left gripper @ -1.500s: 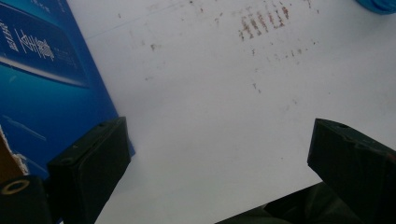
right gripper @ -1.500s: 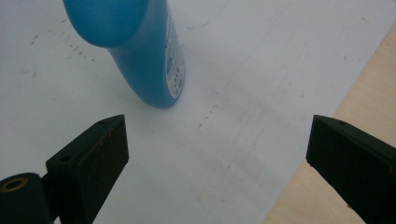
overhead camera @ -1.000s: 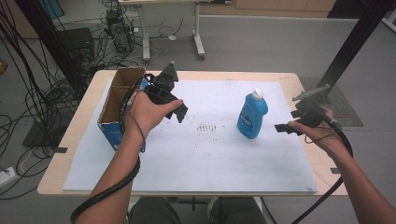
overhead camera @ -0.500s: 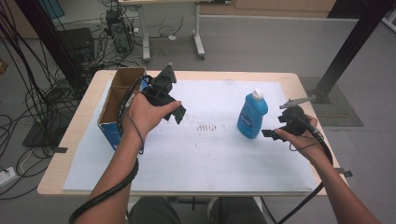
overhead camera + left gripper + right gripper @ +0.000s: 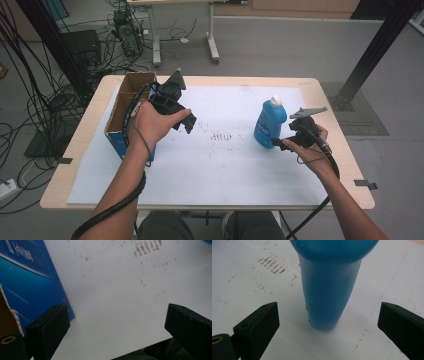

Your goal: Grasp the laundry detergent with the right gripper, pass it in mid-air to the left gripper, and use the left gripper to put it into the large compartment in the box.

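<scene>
Right gripper (image 5: pixel 327 322) lining up on the blue bottle (image 5: pixel 327 295), centre frame.
Jaws standing wide, gripping nothing; next it is likely needing to advance and close.

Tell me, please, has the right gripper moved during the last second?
Yes. In the high view the right gripper has moved left, from near the table's right edge up to the blue bottle, which has stayed put; its jaws are open.

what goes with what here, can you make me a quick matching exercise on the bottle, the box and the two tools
Things:
1. blue bottle
2. cardboard box
3. left tool
4. right tool

States:
a. open, jaws either side of the bottle's base
b. open, above bare white sheet beside the box
c. upright, white cap
d. at the table's left edge, top open

Pairs: 1-c, 2-d, 3-b, 4-a
</scene>
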Available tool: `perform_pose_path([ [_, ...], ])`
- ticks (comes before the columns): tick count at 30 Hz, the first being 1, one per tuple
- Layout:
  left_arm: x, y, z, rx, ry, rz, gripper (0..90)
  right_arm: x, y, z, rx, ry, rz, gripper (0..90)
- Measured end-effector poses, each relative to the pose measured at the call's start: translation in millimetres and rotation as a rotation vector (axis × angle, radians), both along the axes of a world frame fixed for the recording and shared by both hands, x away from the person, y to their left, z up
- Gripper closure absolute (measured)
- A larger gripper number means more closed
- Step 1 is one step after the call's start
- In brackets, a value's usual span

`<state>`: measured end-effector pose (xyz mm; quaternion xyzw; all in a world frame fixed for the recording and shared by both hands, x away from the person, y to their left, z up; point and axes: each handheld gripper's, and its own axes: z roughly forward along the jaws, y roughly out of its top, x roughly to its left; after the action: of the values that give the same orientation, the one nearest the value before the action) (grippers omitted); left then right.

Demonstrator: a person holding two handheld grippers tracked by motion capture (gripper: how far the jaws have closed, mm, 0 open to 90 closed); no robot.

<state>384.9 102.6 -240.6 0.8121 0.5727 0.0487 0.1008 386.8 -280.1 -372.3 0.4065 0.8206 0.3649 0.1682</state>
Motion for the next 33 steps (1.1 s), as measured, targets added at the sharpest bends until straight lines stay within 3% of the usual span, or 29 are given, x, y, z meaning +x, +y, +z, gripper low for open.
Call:
perform_pose_path([
  [24,1.0,0.7,-3.8,-0.002,0.003,-0.01,6.5,7.8,17.1,-20.1,0.065,-0.131,-0.061,2.8],
  [33,1.4,-1.3,-4.5,-0.002,0.004,-0.016,6.5,9.0,21.2,-26.0,0.086,-0.159,-0.071,2.7],
])
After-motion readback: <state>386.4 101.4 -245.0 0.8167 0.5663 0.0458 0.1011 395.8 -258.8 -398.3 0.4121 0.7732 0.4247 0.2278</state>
